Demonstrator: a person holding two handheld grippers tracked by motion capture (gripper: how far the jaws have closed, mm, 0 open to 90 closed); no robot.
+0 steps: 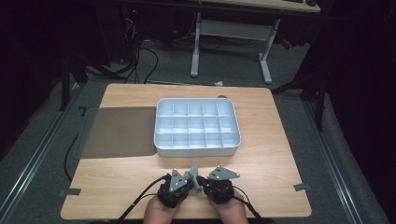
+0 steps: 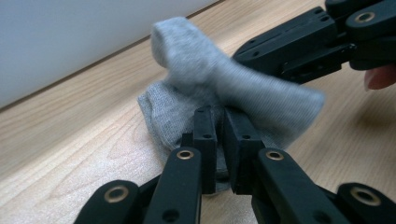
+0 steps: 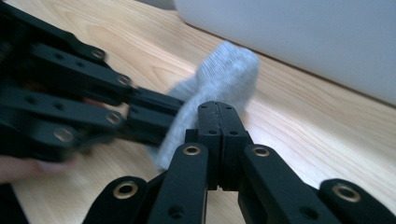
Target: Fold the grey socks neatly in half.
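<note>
- Sock (image 1: 193,177): grey, bunched, near table (image 1: 116,182) edge, well short of tray (image 1: 161,150); caught between both grippers, part lifted off the wood.
- Left gripper (image 2: 222,122): jaws nearly together, pinching a fold of sock (image 2: 205,88); seen left of sock in high view (image 1: 187,183).
- Right gripper (image 3: 219,114): jaws pressed fully together, tips against sock (image 3: 219,74), cloth draped behind them; grip on cloth not clear; seen right of sock in high view (image 1: 201,183).
- Tray: white, divided into small compartments, at table centre, beyond sock.
- Mat (image 1: 119,132): dark, flat, touching tray's left side.
- Hands (image 1: 161,212): at table's near edge, one behind each gripper.
</note>
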